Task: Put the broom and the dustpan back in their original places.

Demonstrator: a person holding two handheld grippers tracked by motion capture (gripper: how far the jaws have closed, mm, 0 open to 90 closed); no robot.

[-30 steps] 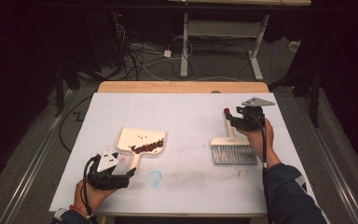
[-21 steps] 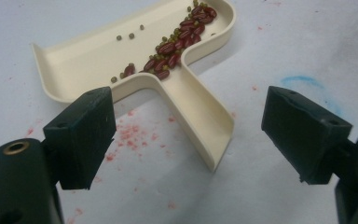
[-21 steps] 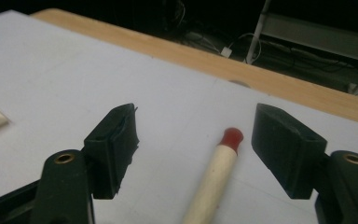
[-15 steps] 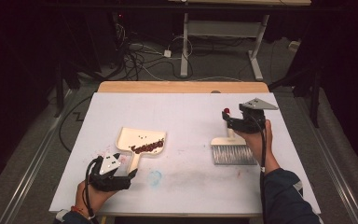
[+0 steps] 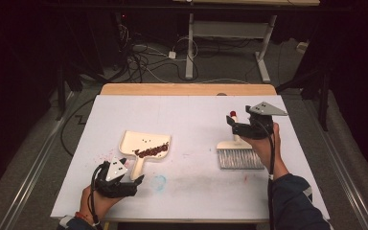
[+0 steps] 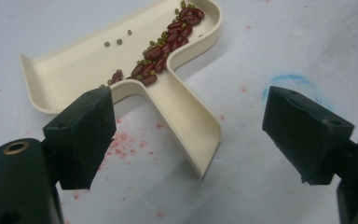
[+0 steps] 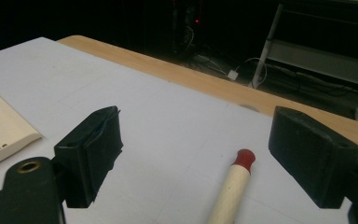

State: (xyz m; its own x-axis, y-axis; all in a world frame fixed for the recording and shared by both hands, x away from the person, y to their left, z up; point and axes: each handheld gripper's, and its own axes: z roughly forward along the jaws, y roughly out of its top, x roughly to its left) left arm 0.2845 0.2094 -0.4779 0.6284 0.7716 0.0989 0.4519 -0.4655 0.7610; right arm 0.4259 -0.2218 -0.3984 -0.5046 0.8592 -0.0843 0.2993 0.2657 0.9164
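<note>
A cream dustpan (image 5: 146, 146) lies left of the middle, its handle towards me. A line of red and green beans (image 6: 168, 39) rests against its back wall. My left gripper (image 5: 127, 171) stands open at the handle's end, and the handle (image 6: 191, 126) lies between its spread jaws without touching them. On the right lies a brush (image 5: 239, 155) with grey bristles and a cream, red-tipped handle (image 7: 230, 186). My right gripper (image 5: 233, 125) hovers just above that handle. Its jaws have just been opening, and the handle lies below the gap, apart from both pads.
A white sheet (image 5: 196, 115) covers the table, with a wooden strip (image 5: 187, 89) at the far edge. A blue smudge (image 5: 159, 182) and faint red specks (image 6: 126, 140) mark the sheet near the dustpan. Beyond the table are cables and a desk frame on a dark floor.
My right gripper's jaws have spread wide and the hand has drawn slightly up and away from the brush handle. The brush, the dustpan and my left gripper have stayed where they were.
</note>
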